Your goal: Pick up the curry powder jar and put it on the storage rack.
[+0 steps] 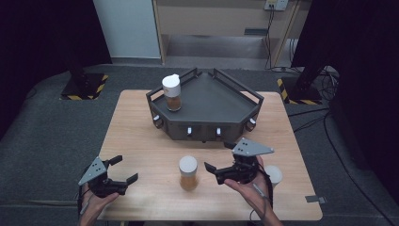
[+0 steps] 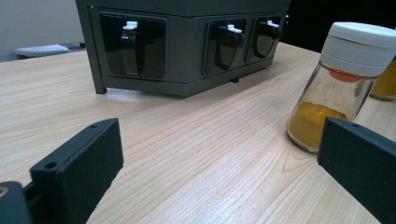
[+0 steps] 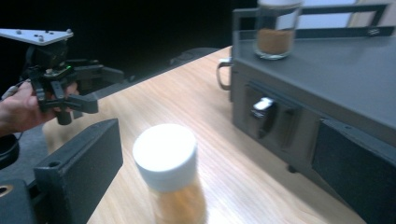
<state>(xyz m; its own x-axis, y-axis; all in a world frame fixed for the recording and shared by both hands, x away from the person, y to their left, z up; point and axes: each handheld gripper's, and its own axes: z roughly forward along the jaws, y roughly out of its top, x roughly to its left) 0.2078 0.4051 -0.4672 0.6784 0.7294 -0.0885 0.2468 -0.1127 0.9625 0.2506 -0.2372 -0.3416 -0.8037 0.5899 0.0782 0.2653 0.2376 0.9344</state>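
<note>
A spice jar (image 1: 188, 173) with a white lid and orange-brown powder stands on the wooden table (image 1: 141, 141) near its front. My right gripper (image 1: 219, 156) is open just right of it, jaws pointing at the jar. In the right gripper view the jar (image 3: 168, 172) looks blurred and sits ahead between the spread jaws of my right gripper (image 3: 215, 149), untouched. My left gripper (image 1: 124, 169) is open at the front left with nothing in it. Its own view shows the left gripper (image 2: 219, 140) with the jar (image 2: 343, 84) beyond the right jaw.
A dark grey angular rack (image 1: 207, 101) with small front drawers stands at the back centre. A second jar (image 1: 171, 92) stands on its left side. A third jar (image 1: 274, 175) is behind my right hand. The table's front edge is close to both hands.
</note>
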